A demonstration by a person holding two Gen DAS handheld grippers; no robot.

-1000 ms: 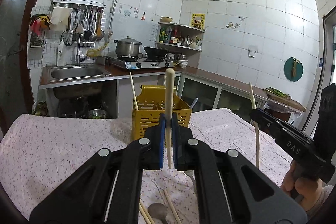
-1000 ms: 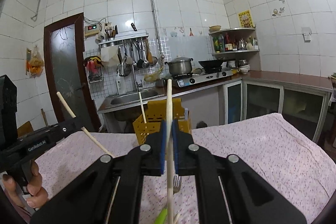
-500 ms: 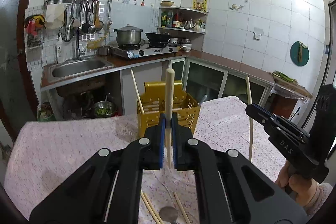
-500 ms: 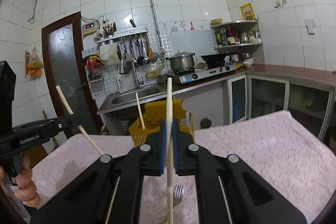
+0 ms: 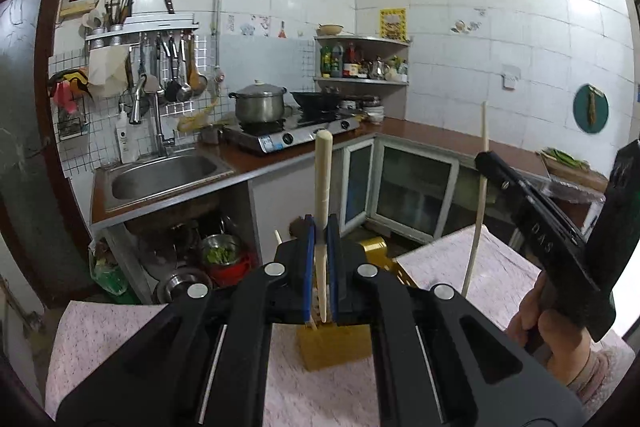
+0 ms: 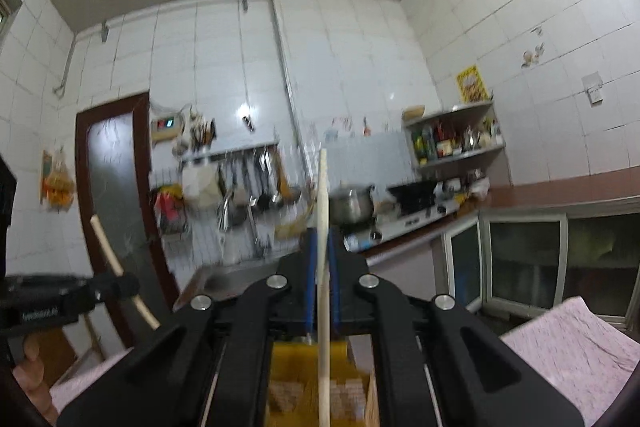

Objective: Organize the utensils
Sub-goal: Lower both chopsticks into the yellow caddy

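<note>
Both tongs now sit higher and closer to the yellow holder (image 5: pixel 334 347) on the surface (image 5: pixel 496 275), left tongs (image 5: pixel 320 255) and right tongs (image 6: pixel 321 267) each pinching an upright chopstick (image 5: pixel 322 179) above it.

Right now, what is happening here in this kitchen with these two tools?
A person is sorting utensils with a handheld gripper in each hand. The left gripper is shut on one wooden chopstick, and the right gripper is shut on another chopstick. Both sticks stand roughly upright above the yellow utensil basket, which sits on a table with a pink cloth. Neither stick is in the basket yet.
</note>
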